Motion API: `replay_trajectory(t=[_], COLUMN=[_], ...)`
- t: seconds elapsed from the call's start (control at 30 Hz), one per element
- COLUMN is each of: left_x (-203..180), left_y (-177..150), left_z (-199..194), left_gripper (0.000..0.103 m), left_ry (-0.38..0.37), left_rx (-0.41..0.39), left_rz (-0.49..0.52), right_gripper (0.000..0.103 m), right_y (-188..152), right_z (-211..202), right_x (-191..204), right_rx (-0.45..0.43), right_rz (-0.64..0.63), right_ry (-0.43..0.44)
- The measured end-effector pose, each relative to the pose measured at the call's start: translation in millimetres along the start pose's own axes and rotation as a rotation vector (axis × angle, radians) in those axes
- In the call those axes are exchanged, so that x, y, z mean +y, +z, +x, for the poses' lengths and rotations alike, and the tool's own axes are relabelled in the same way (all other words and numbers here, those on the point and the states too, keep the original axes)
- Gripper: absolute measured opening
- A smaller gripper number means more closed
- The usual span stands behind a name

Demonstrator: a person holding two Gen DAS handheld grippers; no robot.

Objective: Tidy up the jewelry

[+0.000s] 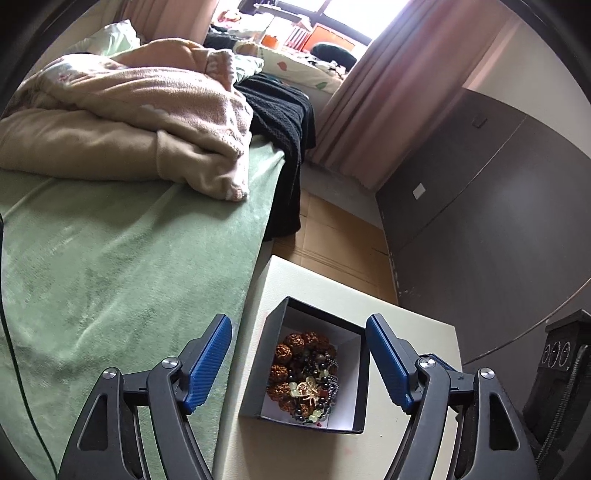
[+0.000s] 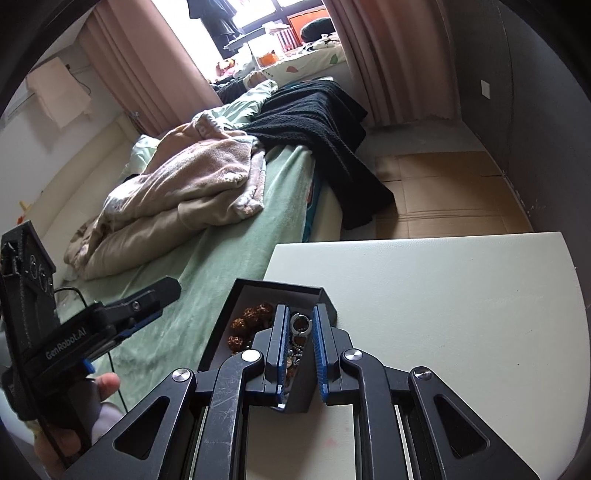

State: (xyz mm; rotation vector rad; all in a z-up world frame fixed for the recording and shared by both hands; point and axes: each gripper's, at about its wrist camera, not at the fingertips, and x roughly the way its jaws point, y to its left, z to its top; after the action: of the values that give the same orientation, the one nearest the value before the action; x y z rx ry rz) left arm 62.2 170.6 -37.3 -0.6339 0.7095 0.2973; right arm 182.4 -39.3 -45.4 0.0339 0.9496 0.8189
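Daylight from blown-out bright glass window (image 1: 369,14), pink fabric curtains (image 2: 147,74) backlit; sharp centre, heavy fisheye bending, black vignette corners

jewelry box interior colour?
White lining inside the jewelry box, black outside walls. Clearest in the left wrist view.

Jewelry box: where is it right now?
The box sits open on the white table beside the bed, low centre in both views, beads inside, between the left gripper's spread jaws.
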Motion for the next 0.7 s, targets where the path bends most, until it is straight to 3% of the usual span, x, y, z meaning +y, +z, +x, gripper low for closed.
replay_trajectory(t=[0.07,0.1,0.13,0.2,0.7], left_x=[-0.4,-1.2,-2.3,-6.6,-56.3], left_y=[-1.4,-2.7,-4.3,-8.2,-42.1], left_z=[-3.1,-4.6,-5.8,-8.5,-31.7], left_gripper=[0.079,0.079,0.08,0.081,0.101], left_ry=[0.006,0.007,0.004,-0.006,-0.005], left_rx=[-0.005,-0.006,-0.007,-0.004,-0.072], left_rz=[0.005,0.006,0.008,0.015,0.201], right_gripper=[0.015,0.025,0.042,0.056,0.059], right_y=[-0.6,-0.8,-1.0,-2.7,-36.2], right_z=[2.4,3.2,2.4,-6.7,-84.0], right_x=[1.3,-1.0,-5.3,-17.6,-54.1], right_rx=[0.01,0.024,0.03,0.005,-0.104], right_rz=[-0.009,-0.008,0.003,0.05,0.143], right_ry=[-0.023,-0.03,-0.035,-0.046,-0.073])
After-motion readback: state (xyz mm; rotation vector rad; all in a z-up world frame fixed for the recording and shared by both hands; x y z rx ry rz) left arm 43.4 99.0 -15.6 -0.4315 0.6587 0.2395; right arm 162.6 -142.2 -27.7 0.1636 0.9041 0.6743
